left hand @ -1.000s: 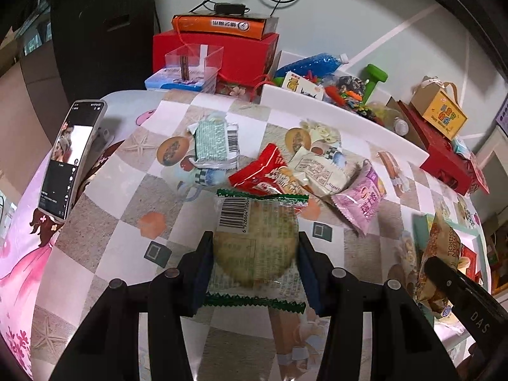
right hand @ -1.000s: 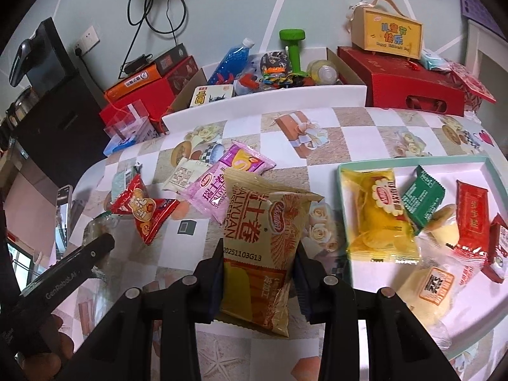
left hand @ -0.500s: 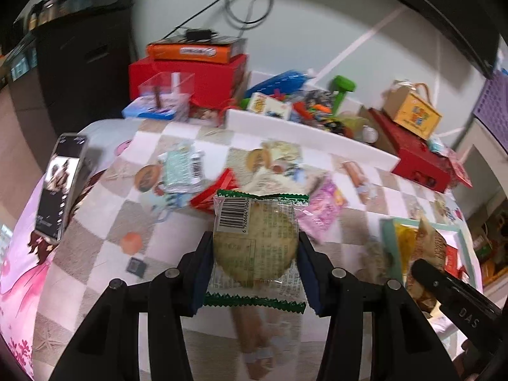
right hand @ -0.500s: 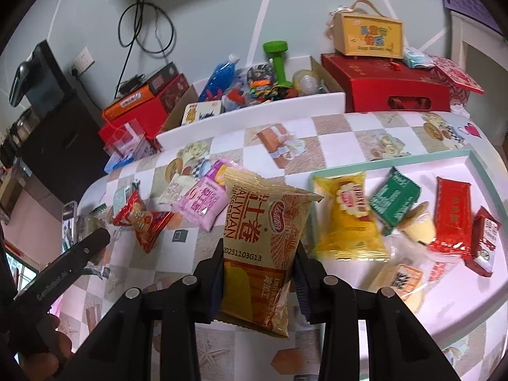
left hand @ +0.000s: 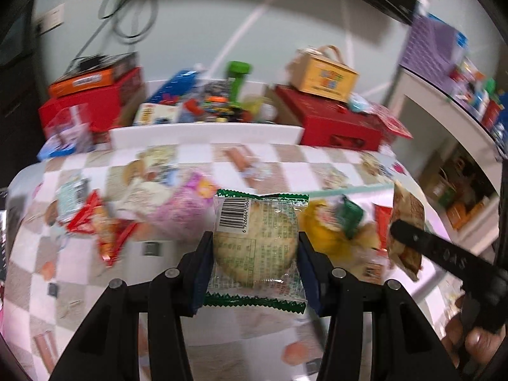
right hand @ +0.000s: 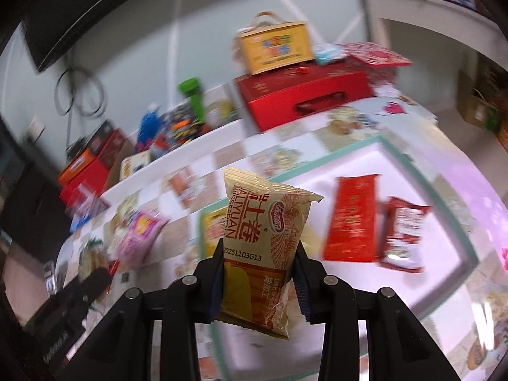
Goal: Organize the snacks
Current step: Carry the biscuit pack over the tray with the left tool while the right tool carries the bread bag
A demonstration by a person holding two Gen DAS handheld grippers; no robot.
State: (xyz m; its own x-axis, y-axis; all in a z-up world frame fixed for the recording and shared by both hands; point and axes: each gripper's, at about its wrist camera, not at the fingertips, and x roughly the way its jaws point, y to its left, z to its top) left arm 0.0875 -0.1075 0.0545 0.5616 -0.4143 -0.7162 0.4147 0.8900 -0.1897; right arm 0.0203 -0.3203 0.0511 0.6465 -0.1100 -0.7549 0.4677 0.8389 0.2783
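Left gripper (left hand: pixel 255 266) is clamped on a clear, green-edged cracker pack (left hand: pixel 256 244), its blue pads pressing both sides and the pack lifted clear of the table (left hand: pixel 79 273). Right gripper (right hand: pixel 258 281) likewise grips a gold wafer bag (right hand: pixel 265 247), held upright in the air above the near end of the tray (right hand: pixel 473 254).

Just beyond the wafer bag, the teal-rimmed tray already holds a long red pack (right hand: pixel 352 219), a smaller red-and-white one (right hand: pixel 401 231) beside it, and a yellow pack (right hand: pixel 212 228) at its left end. Left of the tray, a pink bag (right hand: pixel 139 235) and a few red and white packs (left hand: pixel 104 225) lie loose on the checked cloth. Farther back stand a white box of clutter (left hand: pixel 203 130) and red boxes (right hand: pixel 304 95) against the wall.

The step in hand looks like the carry: both snacks are airborne and heading for the tray. Next, each gripper needs to come down over a bare patch of tray, avoiding the packs already there, and let go low so nothing slides off. Blur hides finer detail.
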